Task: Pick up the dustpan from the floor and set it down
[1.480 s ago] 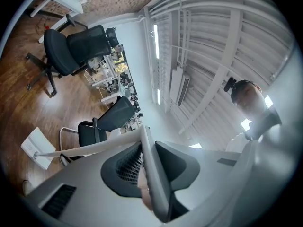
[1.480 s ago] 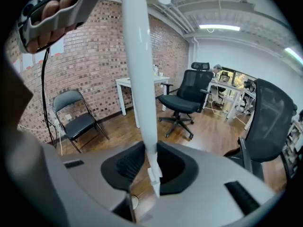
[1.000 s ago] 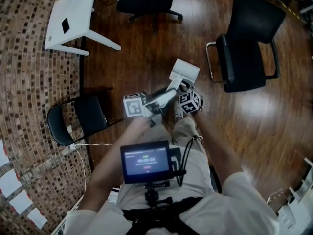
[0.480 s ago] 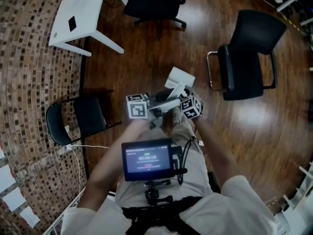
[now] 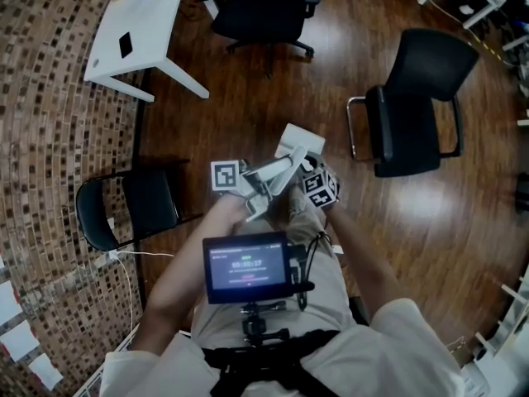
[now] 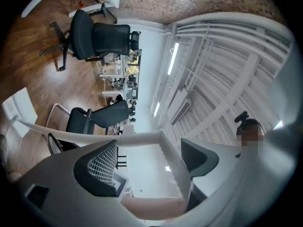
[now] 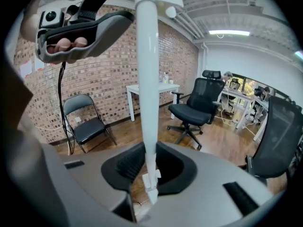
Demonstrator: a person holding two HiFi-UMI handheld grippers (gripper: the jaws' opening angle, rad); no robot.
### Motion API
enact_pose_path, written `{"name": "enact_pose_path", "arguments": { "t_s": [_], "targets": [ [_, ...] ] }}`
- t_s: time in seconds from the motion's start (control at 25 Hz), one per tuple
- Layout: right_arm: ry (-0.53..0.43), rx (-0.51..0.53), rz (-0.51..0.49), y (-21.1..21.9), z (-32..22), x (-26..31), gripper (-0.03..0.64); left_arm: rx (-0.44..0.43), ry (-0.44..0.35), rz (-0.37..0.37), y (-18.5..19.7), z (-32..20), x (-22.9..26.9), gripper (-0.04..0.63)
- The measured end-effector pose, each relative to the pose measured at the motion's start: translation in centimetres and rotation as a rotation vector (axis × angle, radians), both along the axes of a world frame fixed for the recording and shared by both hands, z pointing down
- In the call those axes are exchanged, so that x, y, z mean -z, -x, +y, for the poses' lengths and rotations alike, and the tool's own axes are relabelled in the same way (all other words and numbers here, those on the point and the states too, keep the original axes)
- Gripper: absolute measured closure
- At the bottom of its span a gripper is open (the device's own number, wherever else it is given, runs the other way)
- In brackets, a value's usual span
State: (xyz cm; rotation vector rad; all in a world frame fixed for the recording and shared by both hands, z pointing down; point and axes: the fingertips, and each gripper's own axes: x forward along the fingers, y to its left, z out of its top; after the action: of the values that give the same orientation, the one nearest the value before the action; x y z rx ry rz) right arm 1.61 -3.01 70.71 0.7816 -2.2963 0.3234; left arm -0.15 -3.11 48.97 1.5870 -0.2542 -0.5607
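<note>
my left gripper (image 6: 150, 157) has just been opening its jaws, and in the left gripper view they stand spread wide. the white handle (image 6: 85, 137) of the dustpan (image 5: 299, 141) crosses the gap between them, bends and runs down beside the right-hand pad, but i can see neither pad pressing on it.

my right gripper (image 7: 150, 171) is the one with the grip. in the right gripper view its two dark pads pinch the lower end of the handle, which rises straight up from the jaws to the top of the picture. in that view's upper left corner i see the left gripper from the side, with fingers wrapped in its grip.

from the head view the dustpan is up off the wooden floor (image 5: 248, 89), held in front of the person's body between the two marker cubes. its flat white pan is at the far end, away from the person, and the handle slants back toward the grippers.

a black armchair (image 5: 413, 98) stands to the right, a folding chair (image 5: 124, 205) to the left near the brick wall, and a white worktop (image 5: 132, 23) and a black swivel chair (image 5: 264, 2) lie further off. a small screen (image 5: 246, 267) hangs at the person's chest.
</note>
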Motion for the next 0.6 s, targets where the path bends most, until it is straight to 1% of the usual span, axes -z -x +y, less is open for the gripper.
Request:
{"name": "enact_pose_path", "arguments": {
  "t_s": [0.08,0.28,0.36,0.4,0.52,0.6],
  "targets": [
    [-0.004,0.001,-0.001,0.1,-0.2,0.2,0.522,-0.017,0.029,0.013,0.2,-0.2,-0.2,0.176],
    [-0.008,-0.022,-0.007,0.1,-0.2,0.4,0.522,-0.059,0.061,-0.009,0.5,-0.3,-0.4,0.169],
    [-0.012,-0.026,-0.01,0.1,-0.1,0.6,0.522,-0.057,0.073,-0.011,0.7,-0.5,-0.3,0.169],
    [-0.013,-0.026,-0.011,0.1,-0.1,0.8,0.522,-0.04,0.075,-0.008,1.1,-0.7,-0.2,0.169],
    [-0.023,-0.026,-0.024,0.5,-0.2,2.0,0.522,0.049,0.069,0.028,3.1,-1.7,0.1,0.169],
    [-0.028,-0.021,-0.031,0.8,-0.3,2.6,0.522,0.086,0.06,0.021,4.5,-1.9,-0.1,0.17]
  ]
}}
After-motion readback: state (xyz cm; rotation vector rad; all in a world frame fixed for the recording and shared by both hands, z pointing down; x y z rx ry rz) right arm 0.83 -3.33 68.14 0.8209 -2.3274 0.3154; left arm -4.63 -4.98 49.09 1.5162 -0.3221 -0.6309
